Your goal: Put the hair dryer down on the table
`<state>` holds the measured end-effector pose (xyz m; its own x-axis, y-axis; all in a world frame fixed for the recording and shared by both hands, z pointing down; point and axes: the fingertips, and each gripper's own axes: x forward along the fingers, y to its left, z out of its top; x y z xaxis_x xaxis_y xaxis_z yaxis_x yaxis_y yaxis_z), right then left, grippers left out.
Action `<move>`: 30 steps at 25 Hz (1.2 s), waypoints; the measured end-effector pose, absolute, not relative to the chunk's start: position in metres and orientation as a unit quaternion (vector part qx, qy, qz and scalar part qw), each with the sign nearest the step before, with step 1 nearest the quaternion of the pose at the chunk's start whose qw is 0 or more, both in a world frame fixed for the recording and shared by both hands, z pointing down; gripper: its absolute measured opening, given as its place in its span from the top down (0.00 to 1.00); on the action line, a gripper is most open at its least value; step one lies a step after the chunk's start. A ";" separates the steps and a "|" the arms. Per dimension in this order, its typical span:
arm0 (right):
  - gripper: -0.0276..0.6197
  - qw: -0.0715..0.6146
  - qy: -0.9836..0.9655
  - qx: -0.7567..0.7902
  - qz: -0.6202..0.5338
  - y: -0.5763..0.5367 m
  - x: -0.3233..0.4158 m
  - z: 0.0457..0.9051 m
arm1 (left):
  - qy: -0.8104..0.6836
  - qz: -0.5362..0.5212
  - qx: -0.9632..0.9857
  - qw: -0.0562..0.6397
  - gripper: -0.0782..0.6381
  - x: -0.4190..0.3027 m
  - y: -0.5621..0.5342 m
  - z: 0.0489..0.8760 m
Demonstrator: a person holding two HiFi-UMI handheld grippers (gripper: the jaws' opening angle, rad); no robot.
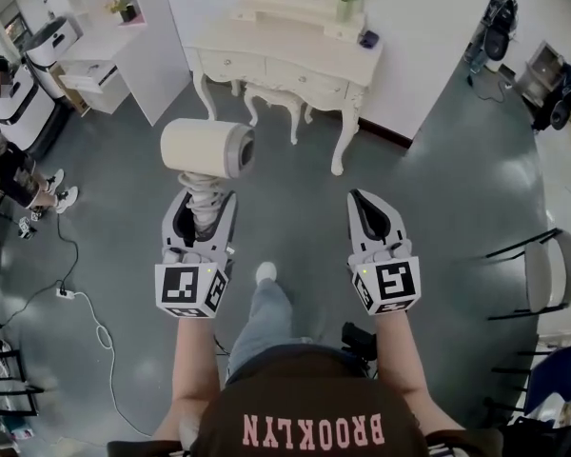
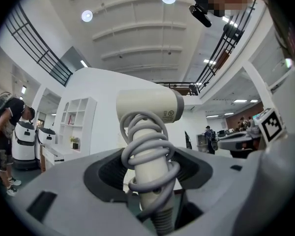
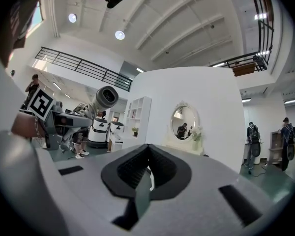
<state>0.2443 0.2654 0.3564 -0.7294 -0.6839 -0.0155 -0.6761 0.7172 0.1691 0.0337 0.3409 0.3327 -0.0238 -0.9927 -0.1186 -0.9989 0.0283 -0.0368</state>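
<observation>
- We are grasping the hair dryer [image 1: 207,148] by its handle in the left claw [image 1: 202,198]; the right claw [image 1: 366,198] is clenched, empty.
- Top-heavy above the claw, it risks slipping on its wrapped cord [image 2: 147,146].

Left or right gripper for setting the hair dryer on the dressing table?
Left. The left gripper grips the hair dryer by its cord-wrapped handle, and the white dressing table stands ahead. The right gripper is shut and empty, so it would probably need a handover first.
</observation>
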 end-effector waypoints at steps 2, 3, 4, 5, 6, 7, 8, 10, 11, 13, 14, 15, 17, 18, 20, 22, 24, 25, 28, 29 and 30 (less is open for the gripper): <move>0.96 0.023 -0.925 0.371 -0.082 0.233 0.222 0.355 | 0.707 0.040 -0.703 0.061 0.52 0.014 0.307 0.328; 0.96 0.022 -0.924 0.374 -0.080 0.216 0.211 0.355 | 0.703 0.044 -0.707 0.063 0.52 0.005 0.290 0.325; 0.96 0.021 -0.923 0.377 -0.078 0.200 0.199 0.355 | 0.700 0.045 -0.709 0.064 0.52 -0.005 0.273 0.323; 0.96 0.021 -0.922 0.379 -0.076 0.184 0.187 0.355 | 0.698 0.043 -0.712 0.063 0.52 -0.015 0.256 0.320; 0.96 0.021 -0.921 0.380 -0.076 0.169 0.176 0.354 | 0.696 0.040 -0.714 0.064 0.52 -0.026 0.239 0.318; 0.96 0.023 -0.921 0.382 -0.076 0.154 0.164 0.354 | 0.693 0.040 -0.717 0.067 0.52 -0.036 0.223 0.316; 0.96 0.024 -0.920 0.384 -0.076 0.138 0.153 0.352 | 0.690 0.040 -0.719 0.069 0.52 -0.047 0.207 0.315; 0.96 0.024 -0.918 0.390 -0.074 0.108 0.133 0.348 | 0.688 0.042 -0.722 0.068 0.52 -0.067 0.176 0.310; 0.96 0.024 -0.916 0.393 -0.074 0.094 0.122 0.346 | 0.686 0.044 -0.723 0.067 0.52 -0.077 0.161 0.310; 0.96 0.021 -0.914 0.398 -0.076 0.071 0.103 0.344 | 0.681 0.047 -0.728 0.066 0.52 -0.096 0.137 0.312; 0.96 0.020 -0.913 0.399 -0.076 0.061 0.094 0.344 | 0.680 0.047 -0.729 0.065 0.52 -0.105 0.126 0.313; 0.96 0.020 -0.913 0.401 -0.076 0.053 0.087 0.345 | 0.680 0.046 -0.729 0.064 0.52 -0.113 0.117 0.314; 0.96 0.026 -0.912 0.402 -0.072 0.037 0.075 0.350 | 0.681 0.047 -0.728 0.061 0.52 -0.125 0.100 0.315; 0.96 0.030 -0.913 0.402 -0.071 0.030 0.071 0.353 | 0.682 0.047 -0.728 0.058 0.52 -0.131 0.092 0.317; 0.96 0.037 -0.913 0.402 -0.066 0.016 0.063 0.360 | 0.683 0.046 -0.727 0.055 0.52 -0.141 0.077 0.320; 0.96 0.040 -0.912 0.405 -0.061 -0.002 0.057 0.365 | 0.685 0.045 -0.726 0.051 0.52 -0.151 0.060 0.324; 0.96 0.036 -0.911 0.407 -0.050 -0.024 0.053 0.368 | 0.688 0.045 -0.723 0.047 0.52 -0.160 0.040 0.328; 0.96 0.032 -0.911 0.408 -0.044 -0.037 0.050 0.369 | 0.689 0.045 -0.722 0.045 0.52 -0.164 0.029 0.329; 0.96 0.024 -0.912 0.409 -0.036 -0.072 0.041 0.371 | 0.692 0.041 -0.720 0.041 0.52 -0.174 -0.004 0.335; 0.96 0.023 -0.912 0.408 -0.037 -0.084 0.037 0.372 | 0.693 0.040 -0.719 0.041 0.52 -0.178 -0.016 0.337; 0.96 0.022 -0.913 0.406 -0.037 -0.097 0.032 0.374 | 0.693 0.039 -0.718 0.042 0.52 -0.182 -0.029 0.338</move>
